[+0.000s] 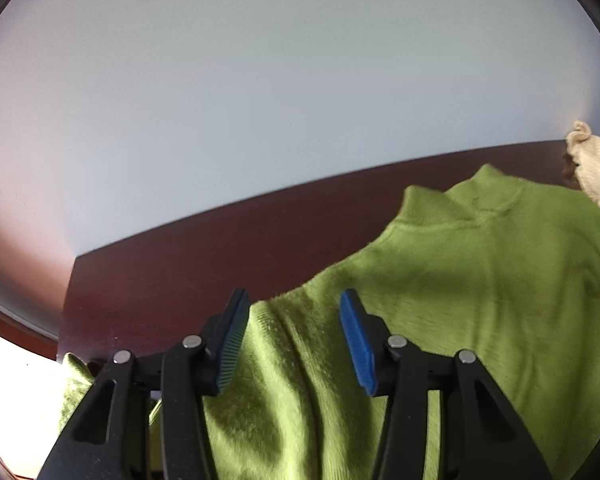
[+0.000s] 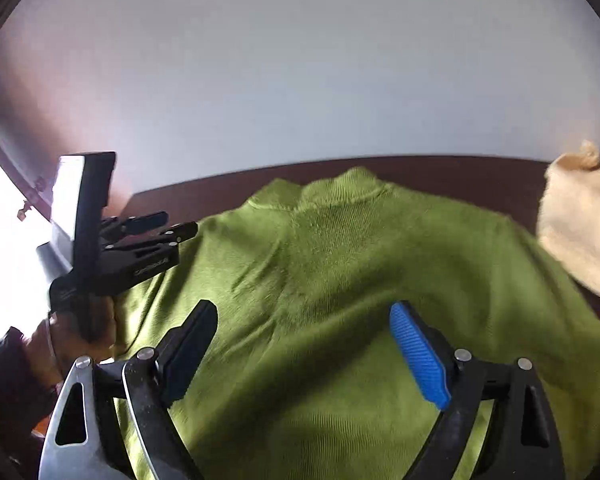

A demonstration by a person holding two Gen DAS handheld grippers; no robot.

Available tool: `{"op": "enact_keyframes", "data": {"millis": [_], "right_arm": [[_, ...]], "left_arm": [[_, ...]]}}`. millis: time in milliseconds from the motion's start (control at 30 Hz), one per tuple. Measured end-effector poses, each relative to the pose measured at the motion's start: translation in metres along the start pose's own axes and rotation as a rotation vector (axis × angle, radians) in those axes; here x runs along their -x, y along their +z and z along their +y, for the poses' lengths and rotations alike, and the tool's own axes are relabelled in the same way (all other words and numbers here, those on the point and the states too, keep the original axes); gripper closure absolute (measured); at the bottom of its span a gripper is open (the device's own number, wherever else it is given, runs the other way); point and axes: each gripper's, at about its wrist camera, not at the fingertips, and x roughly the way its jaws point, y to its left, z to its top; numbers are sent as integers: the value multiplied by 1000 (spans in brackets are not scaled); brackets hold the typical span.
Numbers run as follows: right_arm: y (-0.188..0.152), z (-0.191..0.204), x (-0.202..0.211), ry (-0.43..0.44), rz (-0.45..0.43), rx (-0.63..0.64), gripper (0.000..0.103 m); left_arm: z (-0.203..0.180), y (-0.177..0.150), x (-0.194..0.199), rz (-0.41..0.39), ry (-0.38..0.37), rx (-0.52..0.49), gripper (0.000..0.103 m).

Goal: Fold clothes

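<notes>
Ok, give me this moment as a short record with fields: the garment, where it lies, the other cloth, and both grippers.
garment: green sweater, spread out, collar at the far side
surface: dark brown table
other cloth: cream knit item, at the sweater's right edge
left gripper: open, over the sweater's left edge
right gripper: open, over the sweater's middle
held: nothing by either gripper

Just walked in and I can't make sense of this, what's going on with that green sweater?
A person is folding clothes with two handheld grippers. The green sweater lies spread on the dark table, collar at the far side. The left gripper and right gripper are both open over it, gripping nothing. A cream garment sits beside it.
</notes>
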Motion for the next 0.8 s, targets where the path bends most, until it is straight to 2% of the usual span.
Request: {"op": "enact_keyframes", "data": {"millis": [100,233,333,500,567,700,800], "right_arm": [[-22,1,39,-31,-2,31,13],[-68,-8,92,-125,16,81,13],[-104,-15,112,-162,58,81,13],[-140,-6,97,-115,155,69,13],[-144,0,87,-118,184,105,13],[-159,-4,69,-104,276,99,13],[-177,-5,76,-119,311,116,11]], "left_arm": [[-6,-10,42,-46,-28,-18,54],[-18,-42,96,-86,-52,-4,35],[-22,-67,101,-35,-77,16,35],[-50,-116,111,17,-69,-64,35],[-62,-126,110,46,-89,-84,29],[-77,-141,106,82,-97,-69,29],[-77,-155,97,127,-94,-47,29]]}}
